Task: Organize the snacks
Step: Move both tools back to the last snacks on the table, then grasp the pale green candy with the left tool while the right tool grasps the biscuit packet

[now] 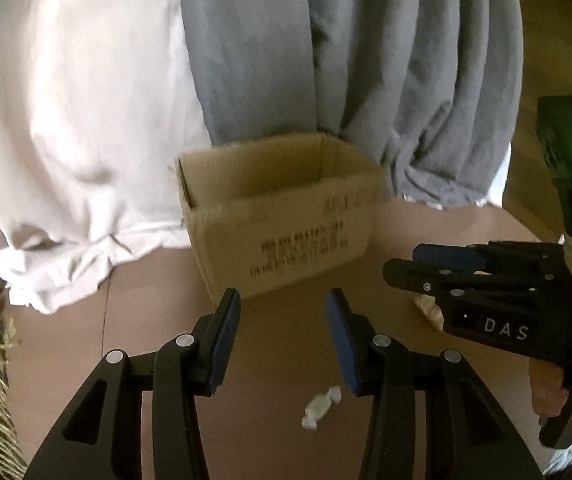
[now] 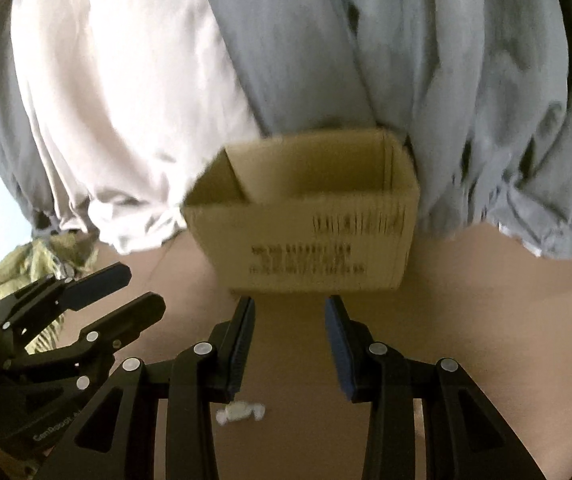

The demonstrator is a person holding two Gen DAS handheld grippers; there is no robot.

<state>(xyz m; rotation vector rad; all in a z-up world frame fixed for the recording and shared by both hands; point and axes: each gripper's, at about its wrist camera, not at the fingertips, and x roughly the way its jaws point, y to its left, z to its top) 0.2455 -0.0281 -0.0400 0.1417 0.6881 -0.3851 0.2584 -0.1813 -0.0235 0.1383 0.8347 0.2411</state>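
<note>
Two curtains — one white [image 1: 66, 128], one grey [image 1: 346, 60] — hang behind an open cardboard box [image 1: 282, 216] that stands on the brown floor [image 1: 158, 320], with nothing visible inside. Nearer, the left gripper [image 1: 282, 316] and right gripper [image 2: 290, 322] both gape wide, holding nothing. Smallest, a white wrapped candy [image 1: 321, 406] lies on the floor between and below the left fingers. The risk, I judge — it is small and light, so a hasty pinch could flick it aside.

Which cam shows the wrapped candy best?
Left wrist: the white wrapped candy lies whole on the floor between the open fingers. In the right wrist view, the candy is blurrier and its left end sits against the right gripper's finger.
</note>
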